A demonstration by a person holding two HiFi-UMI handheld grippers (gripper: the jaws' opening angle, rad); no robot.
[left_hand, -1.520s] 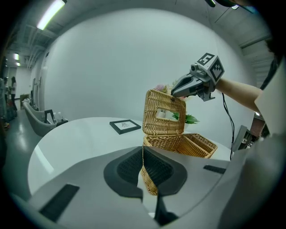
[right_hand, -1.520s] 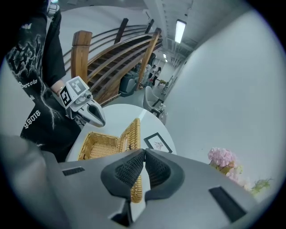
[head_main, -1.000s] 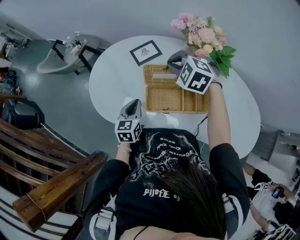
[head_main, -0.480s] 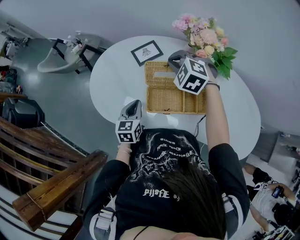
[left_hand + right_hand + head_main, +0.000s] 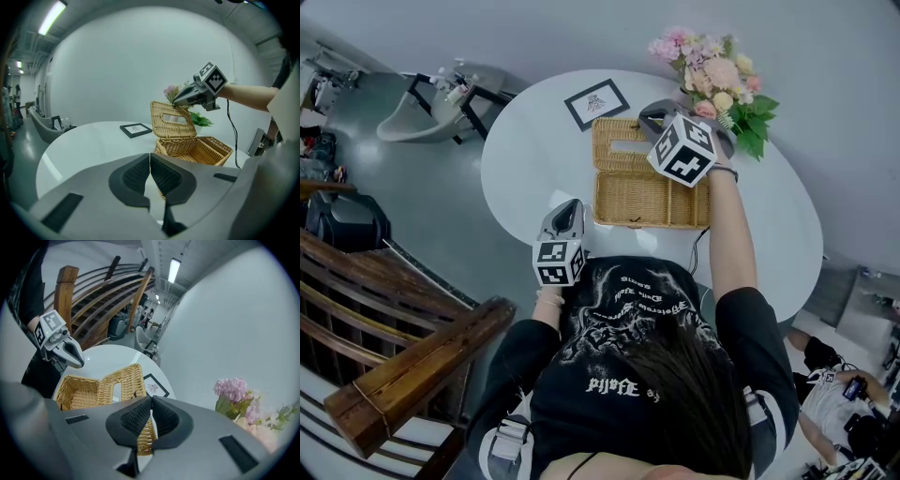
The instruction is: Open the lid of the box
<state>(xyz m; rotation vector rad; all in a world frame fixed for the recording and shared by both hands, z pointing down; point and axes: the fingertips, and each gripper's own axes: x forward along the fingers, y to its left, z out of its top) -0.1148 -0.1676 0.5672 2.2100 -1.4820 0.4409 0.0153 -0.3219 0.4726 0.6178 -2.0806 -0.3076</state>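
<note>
A woven wicker box [image 5: 647, 199] stands on the round white table [image 5: 534, 150] with its inside bare to view. Its lid [image 5: 619, 145], which has a rectangular slot, is raised on the far side and leans back. My right gripper [image 5: 645, 118] is shut on the lid's top edge; the left gripper view shows its tips [image 5: 174, 103] at that edge of the lid [image 5: 171, 120]. In the right gripper view the wicker edge [image 5: 145, 437] runs between the closed pads [image 5: 151, 404]. My left gripper [image 5: 572, 206] hovers shut and holding nothing near the table's front edge, short of the box [image 5: 199, 150].
A black picture frame [image 5: 596, 103] lies behind the box. A bouquet of pink flowers [image 5: 712, 75] stands at the back right. A black cable [image 5: 698, 248] hangs off the table's front. A wooden stair railing [image 5: 403, 375] runs at the left, below table level.
The right gripper has shifted slightly down and towards the table's far side with the lid, which now leans further back. The left gripper has stayed where it was.
</note>
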